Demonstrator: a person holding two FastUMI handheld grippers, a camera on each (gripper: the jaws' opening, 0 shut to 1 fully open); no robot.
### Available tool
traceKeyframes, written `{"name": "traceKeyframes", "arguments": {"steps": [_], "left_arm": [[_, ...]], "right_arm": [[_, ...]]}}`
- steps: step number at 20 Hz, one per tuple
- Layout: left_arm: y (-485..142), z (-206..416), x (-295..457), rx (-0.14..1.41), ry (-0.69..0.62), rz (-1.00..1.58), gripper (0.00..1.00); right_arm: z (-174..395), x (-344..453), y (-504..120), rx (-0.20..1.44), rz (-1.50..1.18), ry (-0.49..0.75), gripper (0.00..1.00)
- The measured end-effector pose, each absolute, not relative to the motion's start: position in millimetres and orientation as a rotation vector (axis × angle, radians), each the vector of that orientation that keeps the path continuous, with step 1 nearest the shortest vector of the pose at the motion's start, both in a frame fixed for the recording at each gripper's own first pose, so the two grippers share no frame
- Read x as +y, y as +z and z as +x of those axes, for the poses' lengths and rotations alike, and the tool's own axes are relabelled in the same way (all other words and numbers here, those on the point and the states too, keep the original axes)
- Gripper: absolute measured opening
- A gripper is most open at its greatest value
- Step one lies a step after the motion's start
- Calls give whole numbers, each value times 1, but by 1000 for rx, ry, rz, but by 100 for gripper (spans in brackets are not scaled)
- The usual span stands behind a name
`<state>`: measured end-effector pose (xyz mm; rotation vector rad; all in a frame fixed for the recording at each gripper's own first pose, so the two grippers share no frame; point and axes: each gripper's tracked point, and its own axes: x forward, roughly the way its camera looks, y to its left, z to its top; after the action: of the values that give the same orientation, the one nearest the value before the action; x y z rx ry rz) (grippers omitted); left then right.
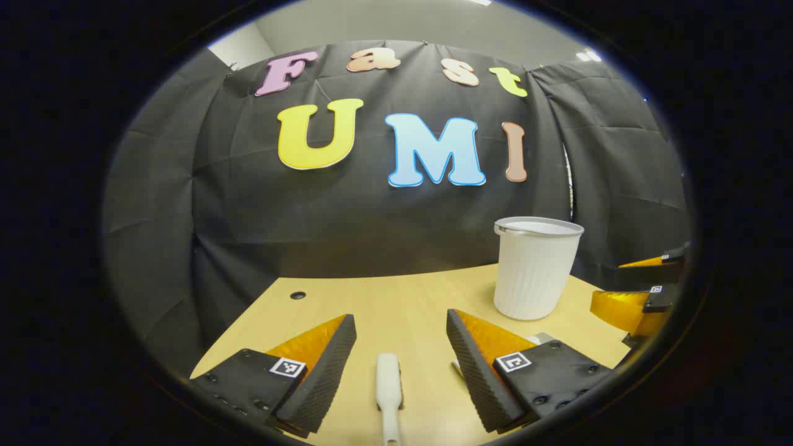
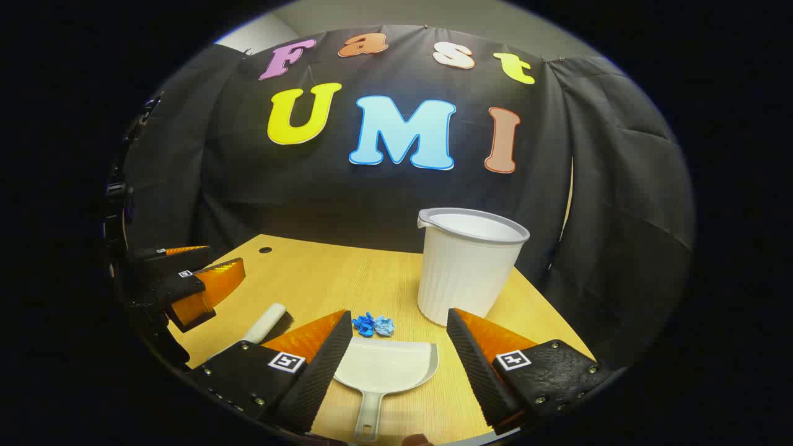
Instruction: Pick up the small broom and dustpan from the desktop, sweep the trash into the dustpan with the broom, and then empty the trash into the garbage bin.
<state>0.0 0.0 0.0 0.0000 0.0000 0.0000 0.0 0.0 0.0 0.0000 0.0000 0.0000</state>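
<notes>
Left hand-held gripper (image 1: 401, 365) hangs wide over the bench (image 1: 396, 303), broom (image 1: 388, 390) lying between its fingers. Right hand-held gripper (image 2: 399, 362) is wide, dustpan (image 2: 385, 368) between its fingers; trash (image 2: 373, 324) and bin (image 2: 468, 266) lie ahead.

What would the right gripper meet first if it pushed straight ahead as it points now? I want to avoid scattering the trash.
Probably the dustpan, lying flat between the open right gripper fingers; just beyond its front edge sits the blue crumpled trash, then the white bin. Height above the desk is unclear.
</notes>
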Motion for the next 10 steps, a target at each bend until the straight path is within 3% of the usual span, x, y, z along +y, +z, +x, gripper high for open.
{"name": "traceKeyframes", "arguments": {"steps": [5,6,10], "left_arm": [[-5,4,0,12,-1,-9,95],[-6,5,-1,16,-3,-10,91],[-8,7,-4,19,-8,-3,91]], "right_arm": [[0,-1,0,11,-7,1,96],[-1,0,-1,11,-9,2,96],[0,-1,-6,25,-12,4,96]]}}
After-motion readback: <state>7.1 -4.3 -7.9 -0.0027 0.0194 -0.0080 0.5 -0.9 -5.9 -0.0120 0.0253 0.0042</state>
